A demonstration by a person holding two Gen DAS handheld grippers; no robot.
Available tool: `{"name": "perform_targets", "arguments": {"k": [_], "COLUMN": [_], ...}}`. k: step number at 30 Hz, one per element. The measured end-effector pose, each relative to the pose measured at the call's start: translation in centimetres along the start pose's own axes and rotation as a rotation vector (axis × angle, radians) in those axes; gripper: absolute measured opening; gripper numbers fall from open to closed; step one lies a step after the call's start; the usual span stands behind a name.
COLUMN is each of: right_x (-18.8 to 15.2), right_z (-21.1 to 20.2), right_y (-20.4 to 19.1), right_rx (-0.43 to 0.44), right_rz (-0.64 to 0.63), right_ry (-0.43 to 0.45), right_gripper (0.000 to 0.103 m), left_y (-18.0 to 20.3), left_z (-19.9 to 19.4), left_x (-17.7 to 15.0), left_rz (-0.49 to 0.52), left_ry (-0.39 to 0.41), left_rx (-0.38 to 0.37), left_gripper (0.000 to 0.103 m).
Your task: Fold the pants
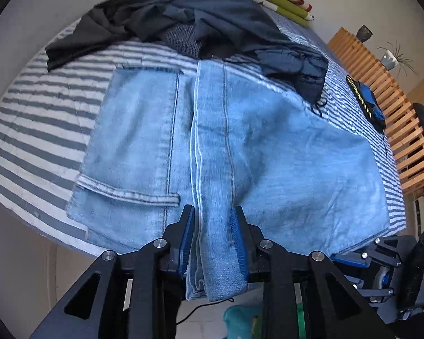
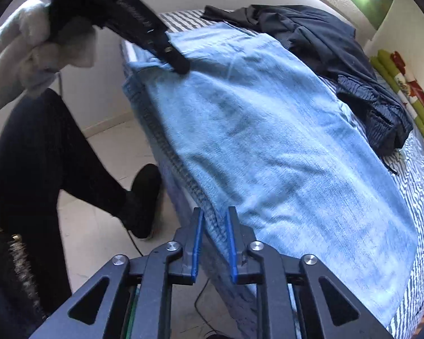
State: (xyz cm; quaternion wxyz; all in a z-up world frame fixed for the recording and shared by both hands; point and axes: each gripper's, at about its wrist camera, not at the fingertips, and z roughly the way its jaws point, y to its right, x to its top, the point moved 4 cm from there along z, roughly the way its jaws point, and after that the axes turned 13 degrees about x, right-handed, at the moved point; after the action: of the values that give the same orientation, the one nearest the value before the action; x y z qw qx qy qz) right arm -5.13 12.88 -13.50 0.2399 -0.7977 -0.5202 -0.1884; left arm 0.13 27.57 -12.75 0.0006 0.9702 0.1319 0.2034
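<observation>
- While both grippers grip the near edge, the pants [image 1: 240,147] lie spread flat on the bed [image 1: 36,107], straight ahead of the fingers; light blue denim, faded, with raised double-stitched seams and a pocket flap ahead-left of the left gripper [image 1: 213,240].
- Left gripper: jaws clamped on a narrow folded band of denim, layered edges showing between the blue pads and hanging a little below them.
- Right gripper [image 2: 214,243]: jaws closed on the thick seamed edge of the pants at the mattress side; cloth runs away forward and to its right.
- Progress, judged: the legs appear laid one over the other, so a lengthwise fold looks done; the crosswise fold is not yet made. Roughly halfway.
- Dark clothes [image 1: 200,25] are heaped beyond the pants, far ahead of both grippers, touching or overlapping the far end; soft, crumpled, thinner than the denim.
- Bedcover: grey-and-white stripes, slightly puckered weave.
- Denim looks stiff enough to hold a crease.
</observation>
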Motion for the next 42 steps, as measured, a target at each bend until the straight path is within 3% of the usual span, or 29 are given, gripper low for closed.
{"name": "perform_targets", "arguments": {"k": [4, 6, 9, 11, 14, 15, 17, 20, 22, 27, 30, 32, 33, 35, 37, 38, 39, 40, 42], "right_x": [-1.7, -3.1, -6.2, -8.7, -12.2, -13.5, -14.8, -14.5, -14.3, -13.1, -11.8, -10.6, -9.8, -8.5, -7.9, -8.3, -9.0, -9.2, -9.2], "right_z": [-5.2, -8.1, -10.5, -10.7, -8.7, -7.6, -7.2, -8.6, -10.2, -13.7, -13.6, -12.8, -12.1, -10.4, -8.0, -6.7, -5.2, -5.6, -6.5], "right_y": [1.9, 5.0, 9.3, 11.8, 13.0, 12.7, 11.6, 11.6, 12.5, 16.6, 20.1, 22.3, 23.2, 24.5, 26.2, 27.2, 28.3, 28.7, 28.3], "right_rx": [0.062, 0.012, -0.078, -0.1, -0.117, -0.096, -0.11, -0.07, -0.012, -0.123, -0.202, -0.191, -0.138, -0.054, -0.052, -0.062, -0.035, -0.017, -0.018], "right_rz": [0.102, 0.211, 0.373, 0.476, 0.536, 0.549, 0.518, 0.534, 0.56, 0.562, 0.548, 0.575, 0.591, 0.605, 0.634, 0.657, 0.7, 0.714, 0.697], "right_ry": [0.115, 0.194, 0.242, 0.23, 0.119, 0.076, 0.092, 0.118, 0.194, 0.351, 0.312, 0.312, 0.323, 0.311, 0.255, 0.21, 0.159, 0.193, 0.205], "right_gripper": [0.017, 0.017, 0.017, 0.017, 0.017, 0.017, 0.017, 0.017, 0.017, 0.017, 0.017, 0.017, 0.017, 0.017, 0.017, 0.012, 0.008, 0.007, 0.009], "left_y": [1.8, 3.3, 6.1, 7.7, 7.2, 6.3, 5.3, 6.2, 7.5, 12.7, 16.6, 18.7, 19.3, 20.0, 20.2, 20.1, 20.0, 19.8, 19.3], "left_z": [-3.5, -3.3, -0.4, 1.7, 6.1, 7.6, 8.7, 6.9, 4.8, -0.3, -0.7, -0.1, 0.8, 3.2, 5.6, 5.4, 5.3, 4.7, 3.0], "left_x": [2.5, 3.8, 6.2, 7.6, 10.2, 10.5, 10.9, 10.4, 9.7, 5.6, 2.5, 1.1, 0.7, -0.6, -2.0, -2.1, -2.0, -1.5, 0.4], "left_rz": [0.052, 0.083, 0.118, 0.146, 0.141, 0.107, 0.035, 0.092, 0.127, 0.217, 0.285, 0.296, 0.296, 0.327, 0.367, 0.366, 0.364, 0.346, 0.298], "left_ry": [0.109, 0.115, 0.077, 0.079, 0.097, 0.057, 0.025, 0.061, 0.084, 0.119, 0.099, 0.086, 0.066, 0.029, -0.023, -0.003, -0.031, -0.063, -0.023], "left_rx": [-0.021, -0.029, -0.063, -0.044, 0.147, 0.164, 0.12, 0.147, 0.095, -0.069, -0.144, -0.171, -0.178, -0.131, -0.092, -0.106, -0.115, -0.132, -0.183], "left_gripper": [0.029, 0.029, 0.028, 0.028, 0.024, 0.002, 0.002, 0.002, 0.002, 0.002, 0.002, 0.002, 0.002, 0.003, 0.002, 0.003, 0.003, 0.003, 0.003]}}
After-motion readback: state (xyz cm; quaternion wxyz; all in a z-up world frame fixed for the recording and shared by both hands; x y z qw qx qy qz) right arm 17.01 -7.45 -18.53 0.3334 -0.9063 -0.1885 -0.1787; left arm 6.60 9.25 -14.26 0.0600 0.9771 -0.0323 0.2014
